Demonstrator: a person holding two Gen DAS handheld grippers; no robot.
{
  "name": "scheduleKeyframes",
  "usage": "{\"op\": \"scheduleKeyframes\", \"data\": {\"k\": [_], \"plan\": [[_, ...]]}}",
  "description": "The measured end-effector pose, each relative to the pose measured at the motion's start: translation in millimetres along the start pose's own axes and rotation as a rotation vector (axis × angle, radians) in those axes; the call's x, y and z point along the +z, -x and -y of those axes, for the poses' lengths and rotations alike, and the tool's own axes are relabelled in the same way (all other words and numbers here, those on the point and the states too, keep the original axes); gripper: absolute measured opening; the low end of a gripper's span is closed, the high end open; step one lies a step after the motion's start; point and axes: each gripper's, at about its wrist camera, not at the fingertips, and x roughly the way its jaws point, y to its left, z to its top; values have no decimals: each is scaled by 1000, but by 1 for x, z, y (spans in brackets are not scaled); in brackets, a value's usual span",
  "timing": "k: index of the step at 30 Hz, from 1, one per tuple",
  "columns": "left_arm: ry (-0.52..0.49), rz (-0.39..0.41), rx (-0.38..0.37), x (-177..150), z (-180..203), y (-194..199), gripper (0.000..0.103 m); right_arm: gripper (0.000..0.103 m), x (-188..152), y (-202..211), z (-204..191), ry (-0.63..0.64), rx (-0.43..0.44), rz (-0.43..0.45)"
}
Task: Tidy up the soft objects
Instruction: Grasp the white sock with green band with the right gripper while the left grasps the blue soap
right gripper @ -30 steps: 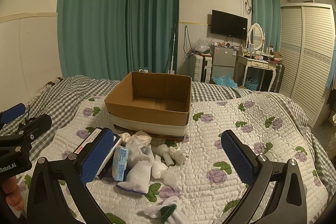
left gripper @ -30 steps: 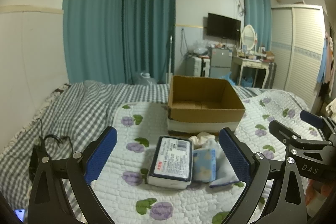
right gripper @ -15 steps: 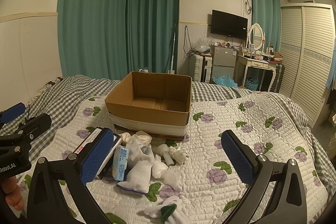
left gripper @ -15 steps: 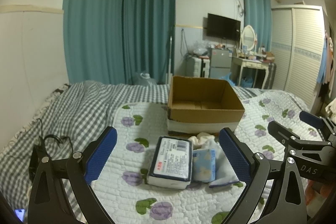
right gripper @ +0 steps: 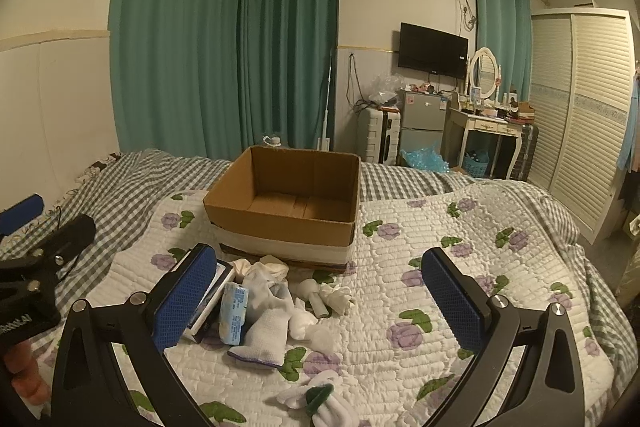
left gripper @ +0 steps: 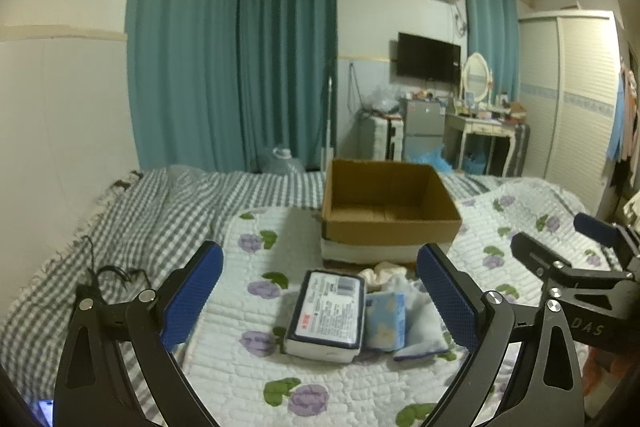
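Note:
An open, empty cardboard box [left gripper: 388,211] [right gripper: 288,199] stands on the floral quilt. In front of it lie a wrapped tissue pack [left gripper: 326,313], a small blue tissue packet [left gripper: 385,319] [right gripper: 234,313], a pale sock [right gripper: 264,323] [left gripper: 420,327] and other white socks [right gripper: 316,297]. A white sock with a green trim [right gripper: 320,401] lies nearest the right gripper. My left gripper [left gripper: 320,299] is open and empty, hovering before the tissue pack. My right gripper [right gripper: 318,301] is open and empty above the sock pile.
The bed has a grey checked blanket [left gripper: 132,223] on the left with a black cable [left gripper: 112,273]. Beyond the bed are teal curtains [right gripper: 224,47], a small fridge [right gripper: 422,125], a dressing table [right gripper: 490,131] and a white wardrobe [right gripper: 580,115].

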Motion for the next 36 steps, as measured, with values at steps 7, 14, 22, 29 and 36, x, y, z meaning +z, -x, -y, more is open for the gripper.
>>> {"op": "scheduleKeyframes", "data": {"k": [7,14,22,29,36], "plan": [[19,-18,37,6,2,24,99,103,1,21,9,15,13,-19],[4,-115,38,-26,11,13,99,103,-46,-17,10,80,4,-215],[-45,-276,21,-72,27,-28,99,91,-112,-75,2,111,42,-441],[-43,-341,10,-88,29,-41,99,59,-121,-98,12,32,86,-518],[-50,-340,-26,-82,36,-42,99,50,-91,-81,23,34,123,-413]]}}
